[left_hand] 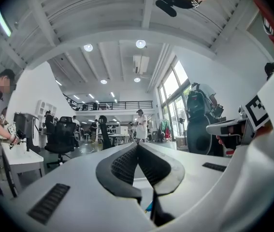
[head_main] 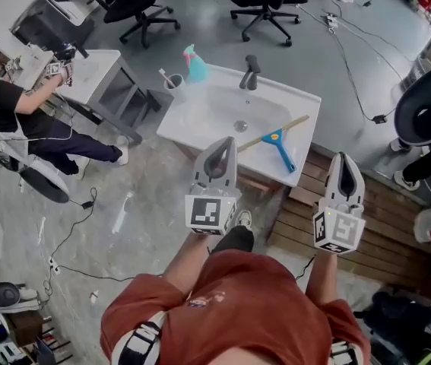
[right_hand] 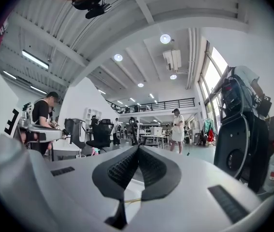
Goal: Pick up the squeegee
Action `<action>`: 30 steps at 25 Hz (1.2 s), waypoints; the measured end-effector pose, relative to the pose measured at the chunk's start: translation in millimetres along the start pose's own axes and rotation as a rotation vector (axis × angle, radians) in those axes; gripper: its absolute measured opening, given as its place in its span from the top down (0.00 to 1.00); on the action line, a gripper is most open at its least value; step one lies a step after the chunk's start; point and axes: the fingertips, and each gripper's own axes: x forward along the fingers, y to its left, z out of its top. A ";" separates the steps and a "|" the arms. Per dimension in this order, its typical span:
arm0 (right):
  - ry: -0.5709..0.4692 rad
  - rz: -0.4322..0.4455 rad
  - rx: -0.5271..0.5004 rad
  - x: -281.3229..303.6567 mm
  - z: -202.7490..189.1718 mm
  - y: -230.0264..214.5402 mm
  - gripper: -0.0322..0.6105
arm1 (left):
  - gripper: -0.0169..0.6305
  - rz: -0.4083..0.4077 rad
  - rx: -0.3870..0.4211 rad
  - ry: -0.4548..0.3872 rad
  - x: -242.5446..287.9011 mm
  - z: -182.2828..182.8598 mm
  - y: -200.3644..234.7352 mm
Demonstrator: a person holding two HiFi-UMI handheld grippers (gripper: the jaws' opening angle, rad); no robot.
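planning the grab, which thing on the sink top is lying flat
The blue-handled squeegee, which lies flat on the right side of the sink top in the head view. The teal spray bottle and the cup stand upright at its back left corner.

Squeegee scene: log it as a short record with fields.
squeegee: lies on the right part of the white sink, blue handle towards the person
left claw: shut, empty, in front of the sink
right claw: shut, empty, off the sink's right side
back of sink: faucet, teal spray bottle, cup
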 end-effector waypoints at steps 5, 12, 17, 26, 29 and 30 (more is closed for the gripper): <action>0.014 -0.012 -0.016 50.7 1.1 13.5 0.94 | 0.95 -0.015 -0.012 -0.016 42.9 -0.5 36.4; 0.020 -0.029 -0.011 108.8 6.3 34.3 0.94 | 0.95 -0.050 -0.046 -0.021 91.3 -7.2 80.7; 0.027 -0.058 -0.017 125.9 2.0 29.9 0.94 | 0.95 -0.076 -0.049 0.000 113.5 -17.1 85.7; 0.026 -0.104 -0.014 130.8 -4.0 20.8 0.94 | 0.95 -0.133 -0.065 0.027 127.2 -35.4 76.6; 0.020 -0.109 -0.007 135.9 -9.1 13.6 0.94 | 0.95 -0.148 -0.050 0.043 137.1 -43.7 69.6; 0.024 -0.106 -0.007 138.2 -12.2 11.5 0.94 | 0.95 -0.151 -0.046 0.042 140.9 -45.8 66.8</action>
